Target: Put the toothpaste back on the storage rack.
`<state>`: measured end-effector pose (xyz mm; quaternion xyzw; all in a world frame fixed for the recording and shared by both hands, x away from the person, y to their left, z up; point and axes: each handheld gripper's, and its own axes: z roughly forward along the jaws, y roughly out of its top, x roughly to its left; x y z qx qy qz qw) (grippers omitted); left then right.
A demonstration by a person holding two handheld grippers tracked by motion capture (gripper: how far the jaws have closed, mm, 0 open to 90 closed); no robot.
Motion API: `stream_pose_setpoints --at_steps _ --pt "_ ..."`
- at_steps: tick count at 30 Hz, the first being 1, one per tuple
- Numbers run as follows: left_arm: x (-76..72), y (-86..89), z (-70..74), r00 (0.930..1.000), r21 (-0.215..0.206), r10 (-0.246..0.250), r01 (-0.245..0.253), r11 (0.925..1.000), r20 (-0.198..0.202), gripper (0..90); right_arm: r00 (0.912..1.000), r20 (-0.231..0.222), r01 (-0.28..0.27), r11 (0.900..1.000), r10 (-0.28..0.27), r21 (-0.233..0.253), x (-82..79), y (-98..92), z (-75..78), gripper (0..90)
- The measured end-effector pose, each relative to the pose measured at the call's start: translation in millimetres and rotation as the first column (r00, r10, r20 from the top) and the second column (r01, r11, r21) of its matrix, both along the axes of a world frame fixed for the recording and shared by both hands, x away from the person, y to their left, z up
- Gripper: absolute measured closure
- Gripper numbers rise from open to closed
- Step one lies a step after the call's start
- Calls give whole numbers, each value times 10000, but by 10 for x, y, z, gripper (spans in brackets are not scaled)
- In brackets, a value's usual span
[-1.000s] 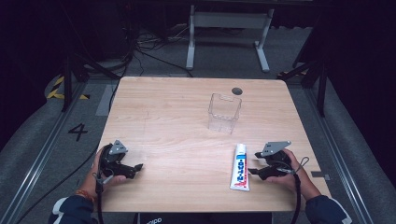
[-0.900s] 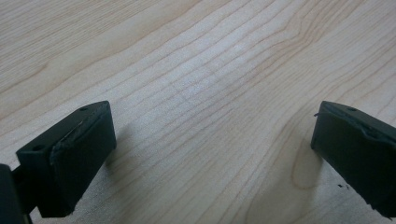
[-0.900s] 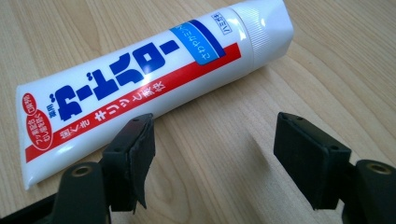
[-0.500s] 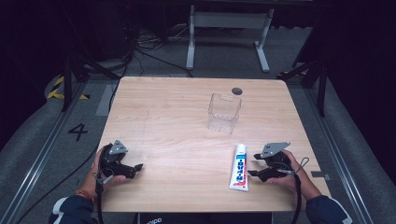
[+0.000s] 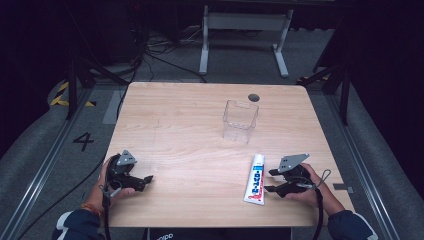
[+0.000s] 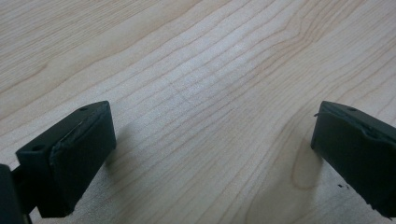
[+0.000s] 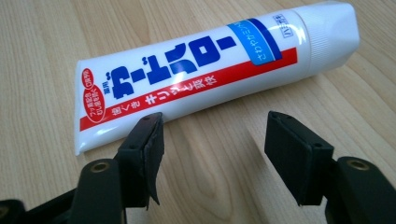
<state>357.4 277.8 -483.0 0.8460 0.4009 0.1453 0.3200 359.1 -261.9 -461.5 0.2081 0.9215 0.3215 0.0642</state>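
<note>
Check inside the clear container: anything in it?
The clear container looks empty: the wooden table shows through its walls. The toothpaste tube lies outside, nearer the right gripper. Reflections could hide something small.

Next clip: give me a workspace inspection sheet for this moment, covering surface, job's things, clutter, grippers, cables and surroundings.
Surface: light wooden table, with a dark round hole near the far edge.
Job's things: toothpaste tube lying flat, cap end away from the person, just ahead of the right gripper's jaws and not gripped; clear plastic container standing upright farther back, nothing seen inside.
Clutter: nothing seen.
Grippers: left gripper open, low over bare wood at the near left; right gripper open, pointed at the tube.
Cables: a cable trails from the right gripper, another from the left; loose cables on the floor beyond the table.
Surroundings: dark room, grey floor, white stand behind, a 4 marked on the floor.
</note>
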Motion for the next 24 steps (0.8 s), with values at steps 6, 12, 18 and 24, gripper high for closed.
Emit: stream_pose_setpoints --at_steps 6,12,18,24 --pt "0 -1 0 10000 -12 7 -7 10000 1 3 9980 -176 -606 9981 607 104 -67 68 13 438" --pt "0 -1 0 10000 -11 4 -4 10000 1 3 9964 -159 -830 9965 829 -40 -94 147 6 448" --pt "1 0 0 10000 -12 -13 13 10000 -10 3 9941 -131 -1079 9941 1079 -60 -102 244 -21 482" --pt "0 0 0 10000 2 -5 5 10000 -3 3 9910 -48 -1338 9910 1338 -6 -109 321 12 485"
